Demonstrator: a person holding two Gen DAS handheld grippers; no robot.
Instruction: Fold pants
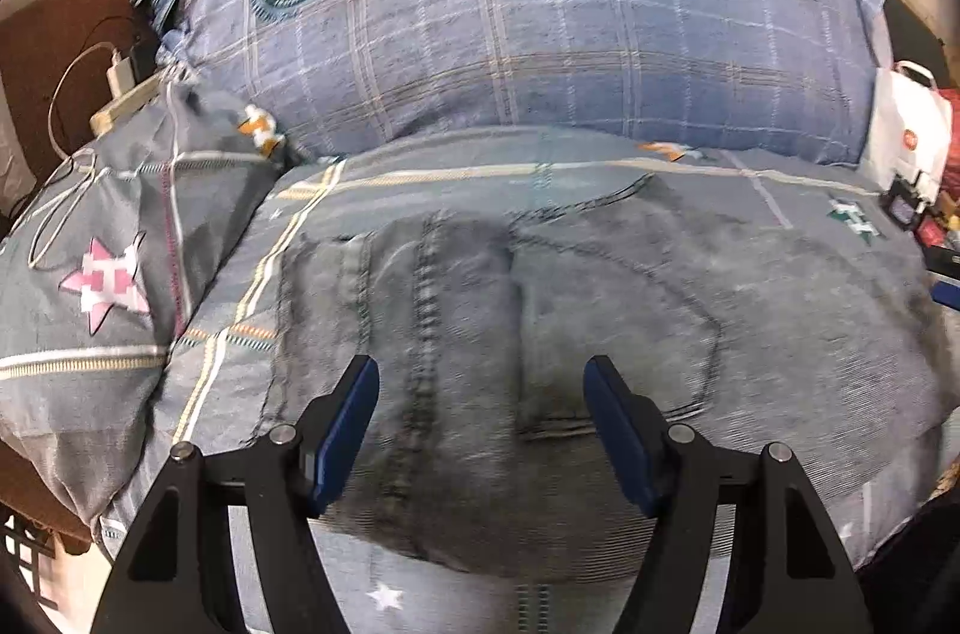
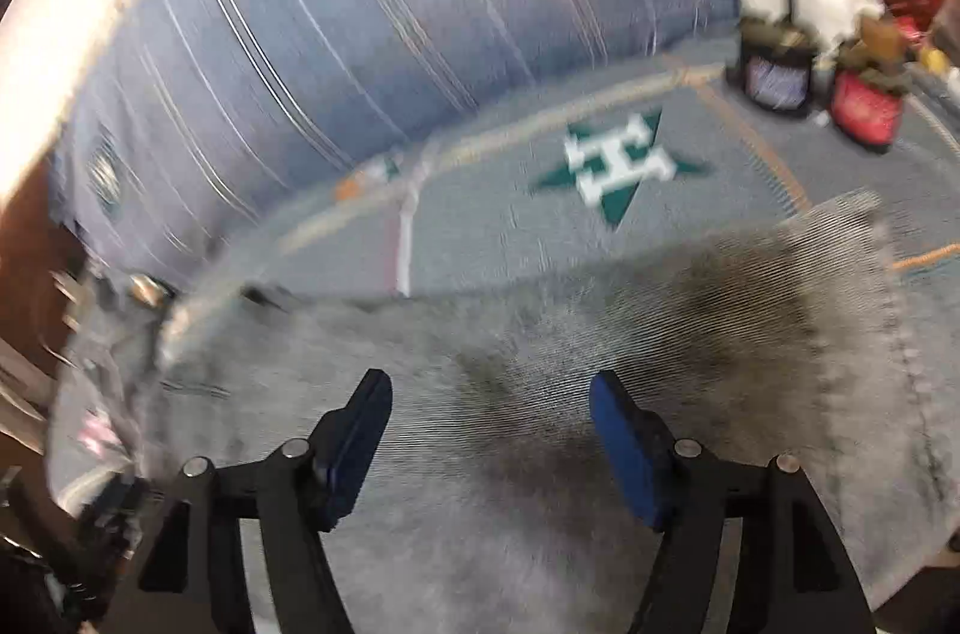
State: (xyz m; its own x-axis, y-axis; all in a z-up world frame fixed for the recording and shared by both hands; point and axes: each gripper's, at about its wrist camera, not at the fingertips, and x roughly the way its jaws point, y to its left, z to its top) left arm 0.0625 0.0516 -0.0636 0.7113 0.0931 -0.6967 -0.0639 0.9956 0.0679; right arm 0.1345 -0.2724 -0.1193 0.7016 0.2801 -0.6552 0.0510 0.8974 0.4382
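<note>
Pants: grey-blue jeans [image 1: 540,310] lie flat on the bed, folded, with a back pocket and a stitched seam facing up.
Bed sheet: grey sheet [image 1: 456,166] with checked lines and star prints, one green star [image 2: 618,166] just past the jeans' far edge.
Quilt: a blue checked quilt [image 1: 540,4] is bunched behind the jeans.
Pillow: grey pillow [image 1: 102,262] with a pink star, to the left of the jeans, a white cable across it.
Left claw: [image 1: 483,430] released, blue pads apart above the denim, nothing between them.
Right claw: [image 2: 491,445] released over the jeans' dark patch, empty; this view is blurred.
Clutter: white bag [image 1: 906,142] and small jars at the bed's right edge.
</note>
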